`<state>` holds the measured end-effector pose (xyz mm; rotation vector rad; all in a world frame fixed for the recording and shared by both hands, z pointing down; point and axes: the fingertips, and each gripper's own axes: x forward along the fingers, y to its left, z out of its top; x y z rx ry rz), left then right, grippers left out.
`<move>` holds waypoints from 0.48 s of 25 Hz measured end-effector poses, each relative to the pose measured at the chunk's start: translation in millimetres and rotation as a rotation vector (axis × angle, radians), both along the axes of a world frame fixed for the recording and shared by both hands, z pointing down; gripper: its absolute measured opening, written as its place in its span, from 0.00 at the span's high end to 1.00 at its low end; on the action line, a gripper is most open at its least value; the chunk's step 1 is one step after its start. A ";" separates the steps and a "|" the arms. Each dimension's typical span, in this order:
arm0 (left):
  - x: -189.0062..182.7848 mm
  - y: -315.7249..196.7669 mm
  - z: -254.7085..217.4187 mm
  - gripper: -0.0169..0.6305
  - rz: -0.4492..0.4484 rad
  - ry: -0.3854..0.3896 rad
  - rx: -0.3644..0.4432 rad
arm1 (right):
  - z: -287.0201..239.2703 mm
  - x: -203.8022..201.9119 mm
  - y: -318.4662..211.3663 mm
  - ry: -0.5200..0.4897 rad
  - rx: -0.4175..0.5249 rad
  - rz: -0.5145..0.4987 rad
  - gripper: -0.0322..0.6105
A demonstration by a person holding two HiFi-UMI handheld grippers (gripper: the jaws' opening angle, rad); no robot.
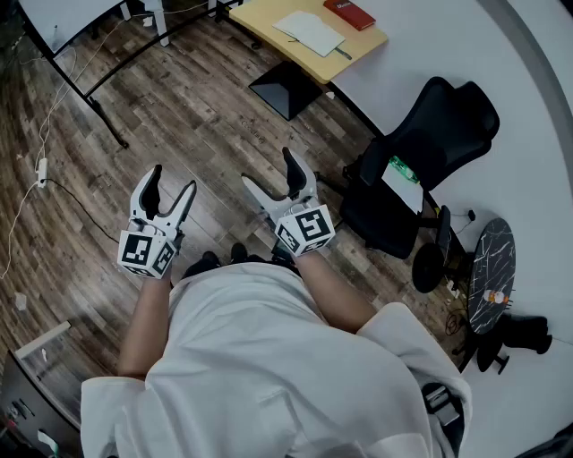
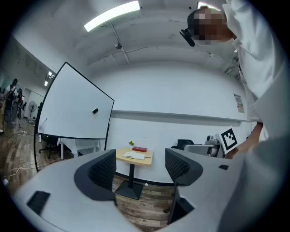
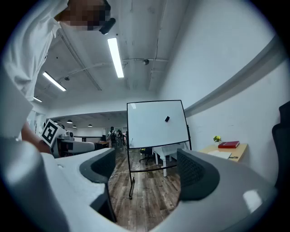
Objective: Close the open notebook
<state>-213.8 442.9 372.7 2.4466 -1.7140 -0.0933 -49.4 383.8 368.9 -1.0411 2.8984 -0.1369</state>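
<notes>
Notebook (image 1: 310, 32) lies open near the middle of the yellow table (image 1: 260, 20), its white pages facing up. A closed red book (image 1: 349, 12) lies just beyond it, nearer to the table edge at the wall, and a small plant (image 2: 131, 143) stands at that same edge, left of the red book in the left gripper view. Both grippers are well apart from the table, held level in the air above the wooden floor (image 1: 179, 107) in front of the person (image 1: 269, 358). The left gripper (image 1: 171, 183) has its fingers (image 2: 102, 174) spread with nothing between them. Through the gap the table and the notebook show far off, under a whiteboard (image 2: 72, 108) that stands to the left. The right gripper (image 1: 270, 173) also has its fingers (image 3: 197, 174) spread wide and empty. Its gap looks toward the whiteboard on its stand, and the table sits at the right side of that view. A black office chair (image 1: 421, 170) stands on the floor to the right of the right gripper – close to the wall.
</notes>
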 end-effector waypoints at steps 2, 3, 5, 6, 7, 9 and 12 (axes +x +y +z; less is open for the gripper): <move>0.8 0.2 -0.5 0.47 0.006 0.000 0.002 | 0.1 -1.6 -0.3 0.005 0.000 -0.003 0.28; 1.3 -0.1 -0.3 0.47 0.008 0.001 0.002 | 0.9 -1.9 -0.7 0.007 -0.002 -0.003 0.28; 2.8 -1.5 0.9 0.47 0.012 0.004 0.001 | 3.8 -1.2 -1.5 0.009 -0.007 -0.006 0.28; 4.1 -2.1 1.9 0.47 0.014 0.006 0.001 | 4.8 -0.5 -1.1 0.007 -0.006 -0.012 0.28; 5.5 -2.4 3.1 0.47 0.017 0.008 -0.001 | 4.8 0.3 0.1 -0.001 -0.003 -0.022 0.28; 8.1 -2.2 6.1 0.47 0.022 0.013 -0.008 | 3.5 1.6 3.8 -0.024 0.002 -0.044 0.28; 11.8 -2.0 10.0 0.47 0.024 0.015 -0.018 | 4.9 0.9 9.1 -0.040 -0.013 -0.100 0.28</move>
